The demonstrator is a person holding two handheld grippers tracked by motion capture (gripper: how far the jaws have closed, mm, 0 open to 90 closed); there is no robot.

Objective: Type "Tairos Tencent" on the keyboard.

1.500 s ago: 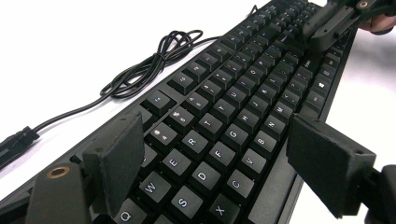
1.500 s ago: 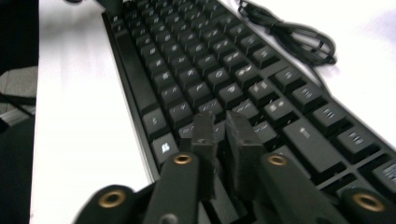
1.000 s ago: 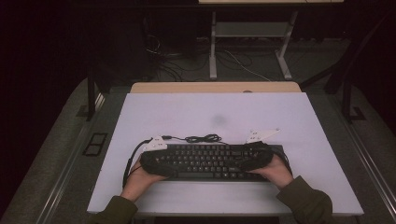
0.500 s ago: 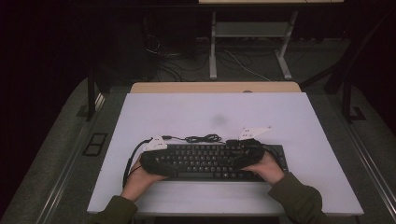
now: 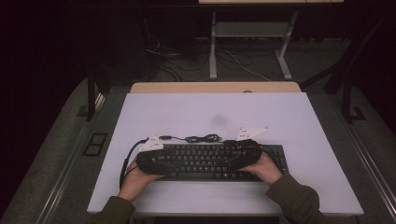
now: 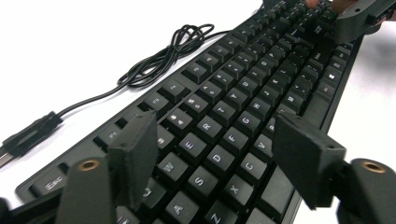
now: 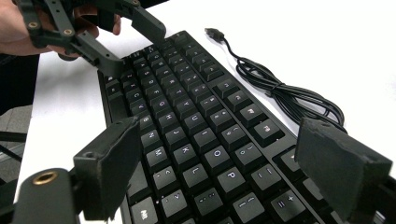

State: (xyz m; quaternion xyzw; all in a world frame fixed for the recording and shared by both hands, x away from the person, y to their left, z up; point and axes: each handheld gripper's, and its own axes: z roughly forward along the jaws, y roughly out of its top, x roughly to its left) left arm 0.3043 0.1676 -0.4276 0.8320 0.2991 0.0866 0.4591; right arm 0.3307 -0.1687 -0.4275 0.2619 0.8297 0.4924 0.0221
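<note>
Keyboard (image 5: 205, 161) flat on table (image 5: 303, 121), near edge. Left gripper (image 6: 219, 154) jaws just closing in, right gripper (image 7: 224, 172) jaws wide; both straddle it, neither clamped. Grasp not yet made.

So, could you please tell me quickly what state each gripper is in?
Left gripper: open, fingers just closing, above the keyboard, holding nothing.
Right gripper: open over the keyboard.
</note>
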